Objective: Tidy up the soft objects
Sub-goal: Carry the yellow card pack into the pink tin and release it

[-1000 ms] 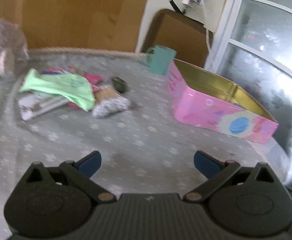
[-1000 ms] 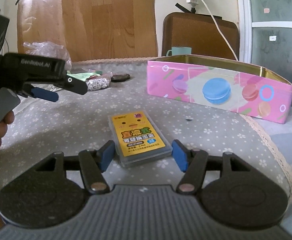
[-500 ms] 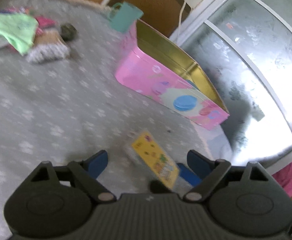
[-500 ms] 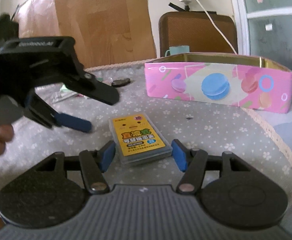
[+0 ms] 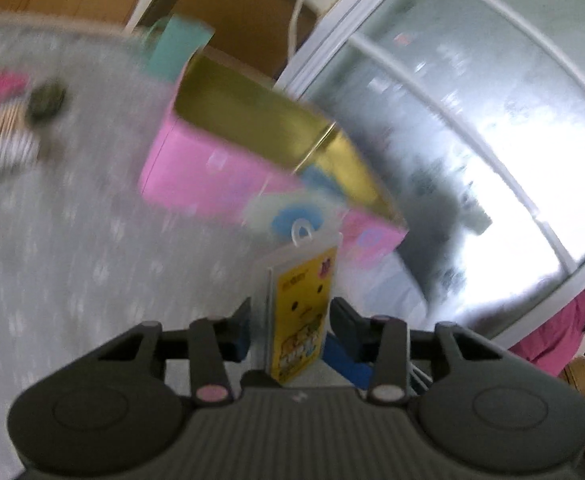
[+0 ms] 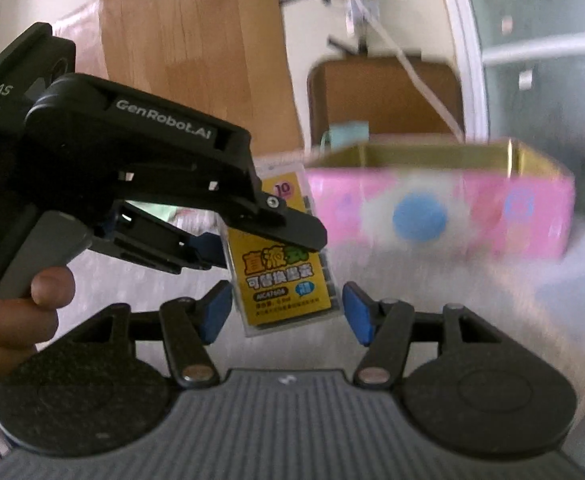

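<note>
Yellow packet (image 5: 301,312) | pinched by left hand-held gripper (image 5: 290,326) | tin (image 5: 228,164) blurred

Blurred teal cup (image 5: 178,50), perhaps a mug.

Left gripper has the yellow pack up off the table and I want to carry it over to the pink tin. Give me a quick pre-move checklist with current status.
1. Left gripper shut on the yellow pack: ok, a finger presses each face.
2. Pack off the table: ok, it hangs upright in both views.
3. Grip depth: cannot tell; the fingers cover only part of the pack.
4. Right gripper free: ok, open, pads flank the pack's lower edge without touching.
5. Pink tin open: ok, gold interior shows, no lid.
6. Room inside the tin: cannot tell, its floor is hidden and blurred.
</note>
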`<state>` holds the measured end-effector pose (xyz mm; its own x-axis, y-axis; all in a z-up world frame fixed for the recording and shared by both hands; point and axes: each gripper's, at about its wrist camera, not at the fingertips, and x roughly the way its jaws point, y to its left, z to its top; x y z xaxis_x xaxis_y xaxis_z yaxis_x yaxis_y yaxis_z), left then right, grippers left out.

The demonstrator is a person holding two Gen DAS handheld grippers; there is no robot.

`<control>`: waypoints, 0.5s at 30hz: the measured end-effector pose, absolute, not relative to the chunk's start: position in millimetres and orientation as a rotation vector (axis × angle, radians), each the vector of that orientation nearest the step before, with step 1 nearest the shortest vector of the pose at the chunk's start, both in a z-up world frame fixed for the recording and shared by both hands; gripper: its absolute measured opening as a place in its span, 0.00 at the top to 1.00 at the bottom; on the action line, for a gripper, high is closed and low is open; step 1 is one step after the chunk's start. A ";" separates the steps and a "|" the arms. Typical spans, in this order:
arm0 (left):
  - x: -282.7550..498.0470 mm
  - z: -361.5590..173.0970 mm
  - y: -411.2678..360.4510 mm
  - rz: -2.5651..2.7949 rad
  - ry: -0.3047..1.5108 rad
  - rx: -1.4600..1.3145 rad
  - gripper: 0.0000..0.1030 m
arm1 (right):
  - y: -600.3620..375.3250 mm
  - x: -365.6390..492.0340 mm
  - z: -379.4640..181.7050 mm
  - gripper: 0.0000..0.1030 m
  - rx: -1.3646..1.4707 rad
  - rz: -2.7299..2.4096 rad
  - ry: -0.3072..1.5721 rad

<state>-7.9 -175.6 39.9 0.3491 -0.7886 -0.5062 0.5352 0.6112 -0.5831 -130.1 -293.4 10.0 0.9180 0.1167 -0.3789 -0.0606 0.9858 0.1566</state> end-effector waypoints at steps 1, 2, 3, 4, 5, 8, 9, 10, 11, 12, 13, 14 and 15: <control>-2.5 51.7 -179.6 -0.885 0.824 -0.335 0.61 | -292.9 -128.0 16.8 0.39 0.131 0.080 0.371; 3.2 60.6 -184.9 -0.887 0.810 -0.326 0.61 | -293.6 -125.1 23.7 0.39 0.118 0.068 0.346; 10.3 71.4 -191.2 -0.890 0.790 -0.314 0.61 | -294.9 -120.2 30.7 0.39 0.106 0.055 0.325; 16.4 80.4 -195.7 -0.898 0.769 -0.302 0.60 | -297.9 -114.2 37.6 0.39 0.097 0.044 0.305; 23.7 90.3 -204.4 -0.910 0.739 -0.285 0.60 | -301.8 -108.2 44.2 0.39 0.091 0.033 0.282; 49.7 106.5 -233.7 -0.921 0.696 -0.260 0.59 | -321.5 -85.0 58.0 0.39 0.084 0.002 0.223; 61.0 107.9 -244.6 -0.925 0.693 -0.257 0.59 | -329.6 -74.0 60.8 0.39 0.087 -0.013 0.214; 70.8 106.9 -256.3 -0.928 0.693 -0.257 0.59 | -336.9 -67.9 61.2 0.39 0.087 -0.026 0.212; 80.5 104.9 -264.4 -0.931 0.698 -0.259 0.59 | -344.3 -58.7 61.1 0.39 0.089 -0.041 0.212; 90.0 100.9 -270.8 -0.936 0.705 -0.258 0.59 | -350.9 -48.7 60.1 0.39 0.096 -0.055 0.216; 99.9 95.2 -277.9 -0.934 0.714 -0.257 0.58 | -358.1 -38.7 57.0 0.39 0.102 -0.067 0.225; 108.2 90.4 -285.6 -0.922 0.728 -0.256 0.58 | -363.5 -29.8 53.8 0.39 0.108 -0.081 0.237; 115.8 84.5 -291.6 -0.910 0.747 -0.252 0.57 | -368.1 -20.7 49.8 0.39 0.112 -0.093 0.254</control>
<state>115.8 -291.6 84.5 0.3871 -0.7888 -0.4775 0.6221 0.6056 -0.4962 -20.7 -368.1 49.8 0.9636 -0.0773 -0.2559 0.1054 0.9896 0.0983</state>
